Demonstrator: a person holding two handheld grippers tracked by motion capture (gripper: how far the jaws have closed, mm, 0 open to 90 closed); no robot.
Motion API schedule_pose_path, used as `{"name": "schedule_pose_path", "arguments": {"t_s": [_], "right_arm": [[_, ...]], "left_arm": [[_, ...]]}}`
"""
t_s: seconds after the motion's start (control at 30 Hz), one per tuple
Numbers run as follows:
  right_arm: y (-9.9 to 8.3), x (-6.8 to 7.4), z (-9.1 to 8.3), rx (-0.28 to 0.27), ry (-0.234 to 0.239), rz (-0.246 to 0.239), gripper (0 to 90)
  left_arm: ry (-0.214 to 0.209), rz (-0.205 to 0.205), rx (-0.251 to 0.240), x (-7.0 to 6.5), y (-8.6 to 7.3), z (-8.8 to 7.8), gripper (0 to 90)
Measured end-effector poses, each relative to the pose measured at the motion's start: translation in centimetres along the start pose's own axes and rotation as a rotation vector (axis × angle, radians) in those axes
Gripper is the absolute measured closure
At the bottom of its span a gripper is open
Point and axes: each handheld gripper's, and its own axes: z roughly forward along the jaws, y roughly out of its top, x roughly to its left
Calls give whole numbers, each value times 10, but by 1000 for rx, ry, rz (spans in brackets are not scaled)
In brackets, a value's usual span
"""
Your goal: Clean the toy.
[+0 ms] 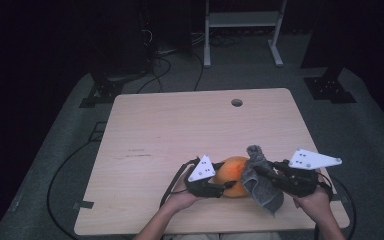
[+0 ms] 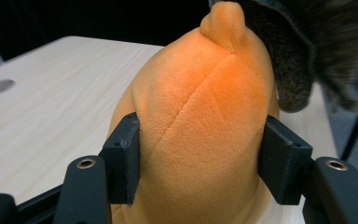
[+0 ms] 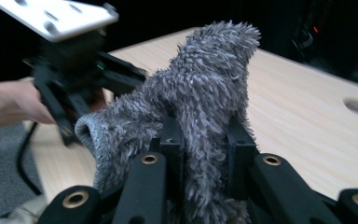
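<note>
Forearms enter from the bottom edge of the high view, one hand on each tool, low and centre in the frame.

Left gripper (image 1: 223,185): jaws closed on the orange plush toy (image 1: 234,175), one pad pressed into each flank. In the left gripper view the toy (image 2: 200,121) sits squarely between the two black pads, its fabric bulging past them, its small nub at the top centre of the frame. White three-cornered plate above the gripper body, just left of the toy in the high view.

Right gripper (image 1: 257,171): jaws clamped on the grey shaggy cloth (image 1: 261,184). In the right gripper view the cloth (image 3: 200,102) is pinched in a narrow fold between the pads and rises as a tuft to the upper centre of the frame; a loose rolled edge hangs toward lower left. The left gripper (image 3: 81,79) shows beyond it at upper left, blurred.

Cloth lies against the right side of the toy in the high view, draping down toward the near table edge; in the left gripper view it overhangs the toy at upper right.

Table (image 1: 180,130): pale wood, round hole (image 1: 237,102) near the far edge, upper centre. Dark floor and a metal frame beyond.
</note>
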Motion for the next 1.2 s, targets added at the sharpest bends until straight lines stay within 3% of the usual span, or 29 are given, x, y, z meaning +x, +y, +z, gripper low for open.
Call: {"name": "schedule_pose_path", "arguments": {"t_s": [0.13, 0.23, 0.37, 0.43, 0.57, 0.67, 0.7, 0.77, 0.83, 1.0, 1.1, 1.2], "right_arm": [[3, 9, 10, 20, -17, -31, 729], [-11, -3, 19, 42, -31, 21, 730], [-36, -23, 27, 123, -75, 100, 731], [-32, -22, 22, 95, -74, 104, 731], [-11, -2, 19, 37, -44, 34, 731], [-13, 9, 31, 97, -63, -35, 731], [-15, 9, 33, 108, -62, -37, 731], [-22, 6, 34, 125, -50, -21, 731], [-22, 5, 32, 127, -53, -23, 731], [-31, -8, 32, 147, -59, 4, 731], [-39, -21, 28, 152, -64, 58, 729], [-37, -23, 17, 153, -92, 63, 731]], "left_arm": [[-4, 11, 11, -3, 5, -3, 394], [3, 8, 55, -2, 1, -1, 394], [-5, -26, 51, 2, -2, 1, 396], [3, -24, 54, 1, -3, 3, 395], [-3, -25, 53, -2, -5, 7, 389], [-32, -18, 56, -2, -5, 6, 315], [-65, -40, 54, 1, -5, 5, 257], [-55, -62, 49, 7, -5, 2, 154], [-51, -93, 75, 11, -7, 5, 97], [-49, -105, 63, 8, -12, 12, 204], [-30, -81, 58, 2, -10, 15, 250], [-22, -67, 63, 0, -9, 15, 270]]}}
